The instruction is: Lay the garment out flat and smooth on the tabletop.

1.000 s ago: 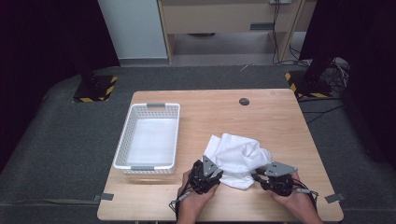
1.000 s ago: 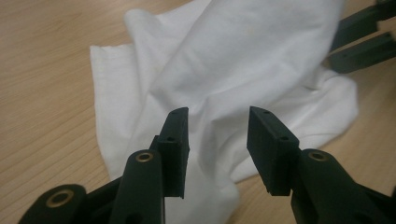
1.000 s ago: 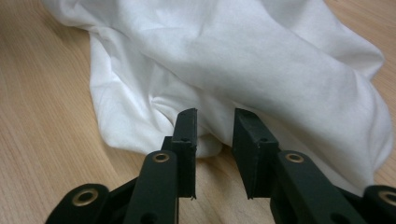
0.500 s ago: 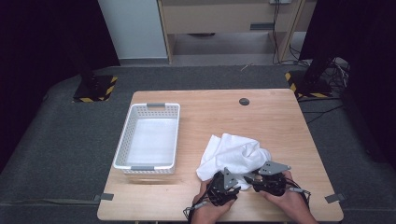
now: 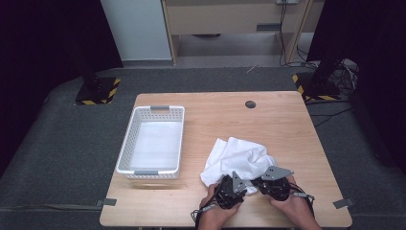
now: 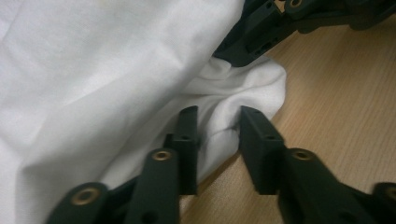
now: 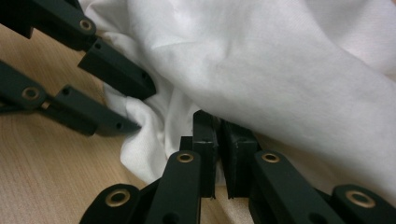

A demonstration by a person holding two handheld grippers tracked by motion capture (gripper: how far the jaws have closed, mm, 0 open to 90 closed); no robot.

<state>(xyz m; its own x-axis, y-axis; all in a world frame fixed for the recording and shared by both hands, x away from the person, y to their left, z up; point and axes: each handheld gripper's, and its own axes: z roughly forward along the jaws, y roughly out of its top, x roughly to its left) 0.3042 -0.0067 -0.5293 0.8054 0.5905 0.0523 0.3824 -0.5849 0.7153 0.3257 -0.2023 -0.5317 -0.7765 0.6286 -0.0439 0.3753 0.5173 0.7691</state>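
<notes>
Two grippers sit side by side at the near edge of the wooden table [image 5: 297, 124], both at the near hem of a crumpled white cloth [image 5: 237, 158]. Right gripper [image 7: 219, 126]: jaws clamped together on a fold of the cloth, having just closed; fabric drapes over the pads. Left gripper [image 6: 217, 123]: jaws have just been narrowing, with a bunched corner of cloth between them; the pads [image 6: 189, 126] press into it from both sides. The cloth lies heaped on the near right part of the table, well apart from the white basket [image 5: 125, 151], which stands to its left.
</notes>
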